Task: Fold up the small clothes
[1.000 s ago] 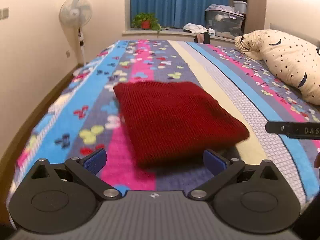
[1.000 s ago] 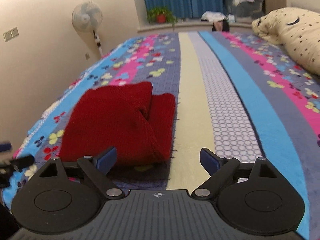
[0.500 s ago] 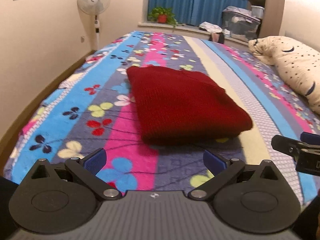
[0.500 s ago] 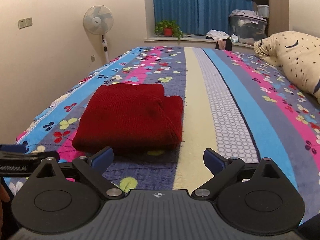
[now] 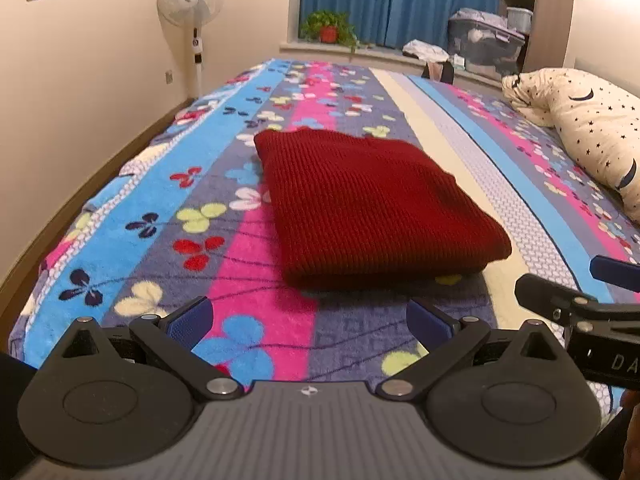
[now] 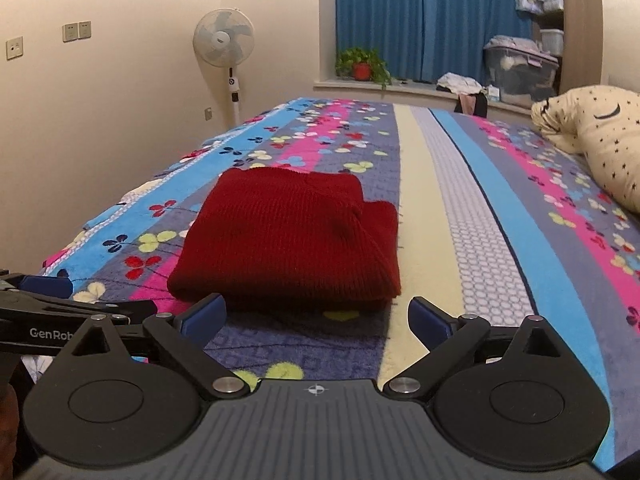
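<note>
A dark red knit garment lies folded into a thick rectangle on the striped floral bedspread; it also shows in the right wrist view. My left gripper is open and empty, held above the bed, short of the garment's near edge. My right gripper is open and empty too, just short of the garment. Each gripper shows at the edge of the other's view, the right one and the left one.
A star-print pillow lies on the bed's right side. A standing fan is by the left wall. A potted plant and a storage box sit on the window ledge under blue curtains.
Both grippers have drawn back and risen away from the folded garment, which now lies farther off. The garment has not moved. Both stay open.
</note>
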Demonstrator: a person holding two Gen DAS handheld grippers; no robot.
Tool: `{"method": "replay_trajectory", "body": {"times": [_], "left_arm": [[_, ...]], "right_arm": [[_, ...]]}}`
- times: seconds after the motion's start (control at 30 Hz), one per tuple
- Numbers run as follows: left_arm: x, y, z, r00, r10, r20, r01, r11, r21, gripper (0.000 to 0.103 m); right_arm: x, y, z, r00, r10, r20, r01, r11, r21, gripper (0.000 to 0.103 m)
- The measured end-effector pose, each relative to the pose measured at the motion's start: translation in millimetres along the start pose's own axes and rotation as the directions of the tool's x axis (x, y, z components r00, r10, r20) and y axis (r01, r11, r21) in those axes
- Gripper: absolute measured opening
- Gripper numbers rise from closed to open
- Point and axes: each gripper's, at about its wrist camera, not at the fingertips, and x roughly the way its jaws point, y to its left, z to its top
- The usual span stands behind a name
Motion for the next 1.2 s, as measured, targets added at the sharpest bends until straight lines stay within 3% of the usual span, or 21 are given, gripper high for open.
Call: {"method": "replay_trajectory", "body": {"times": [0.37,0.77,1.2], "left_arm": [[-2,2,2,1.0,-0.027,0.015,0.027,1.0,-0.009,0.103],[-2,4,2,0.999,-0.023,0.026,0.023,1.0,-0.003,0.103],[-1,4,1,0.999,-0.033,0.024,0.033,0.999,-0.001,0.103]], "right_arm": [[-3,6,1,0.999,0.027,0.029,-0.026,1.0,-0.016,0.102],[-4,16,-2,0.999,0.012,0.049,-0.009,0.997,-0.076,0.102],[-5,18,-2,0.998,0.001,0.062,0.003,0.998,-0.068,0.102]]}}
